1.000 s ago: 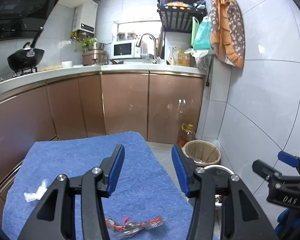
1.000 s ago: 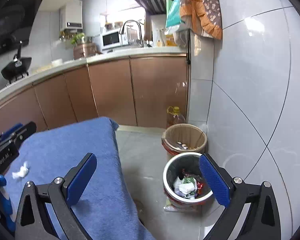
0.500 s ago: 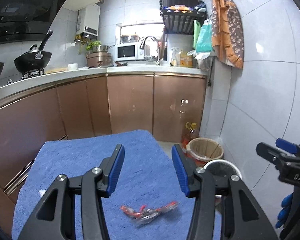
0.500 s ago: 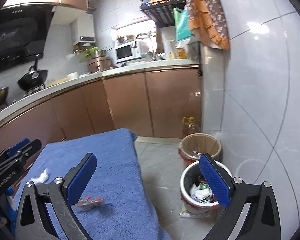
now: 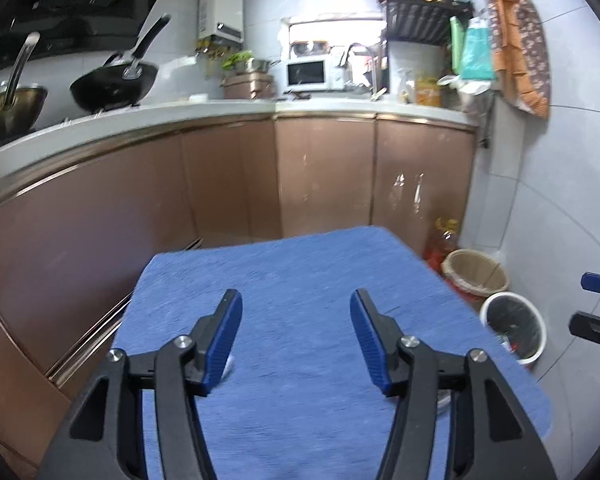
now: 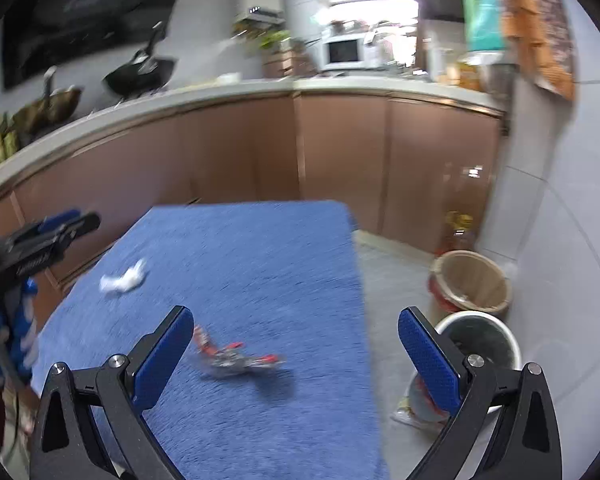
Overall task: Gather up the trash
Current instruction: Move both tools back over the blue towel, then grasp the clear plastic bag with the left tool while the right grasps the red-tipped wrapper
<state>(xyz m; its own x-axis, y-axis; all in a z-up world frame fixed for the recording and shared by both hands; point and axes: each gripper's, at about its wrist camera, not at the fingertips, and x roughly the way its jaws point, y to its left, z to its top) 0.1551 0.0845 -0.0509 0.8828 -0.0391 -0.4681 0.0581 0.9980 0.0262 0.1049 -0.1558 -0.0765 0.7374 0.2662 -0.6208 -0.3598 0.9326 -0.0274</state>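
A blue towel (image 6: 260, 264) covers the table. On it lie a crumpled white tissue (image 6: 124, 278) and a red and silver wrapper (image 6: 236, 356). My right gripper (image 6: 296, 360) is open wide above the towel's near right part. The wrapper lies ahead of it, close to its left finger (image 6: 164, 360), untouched. My left gripper (image 5: 296, 340) hovers over the towel with its jaws opening and nothing between them. A scrap of white (image 5: 230, 364) peeks out behind its left finger. In the right wrist view the left gripper (image 6: 48, 236) is at the left edge.
On the floor right of the table stand a white bin (image 6: 480, 340) holding trash and a wicker basket (image 6: 472, 284), with an oil bottle (image 6: 458, 228) behind them. Brown cabinets (image 5: 324, 176) run along the back under a counter. A tiled wall (image 5: 560, 200) closes the right side.
Both views swung left, from the bins toward the table. The left jaws widened and the wrapper left that view. In the right wrist view the wrapper now lies between the fingers.
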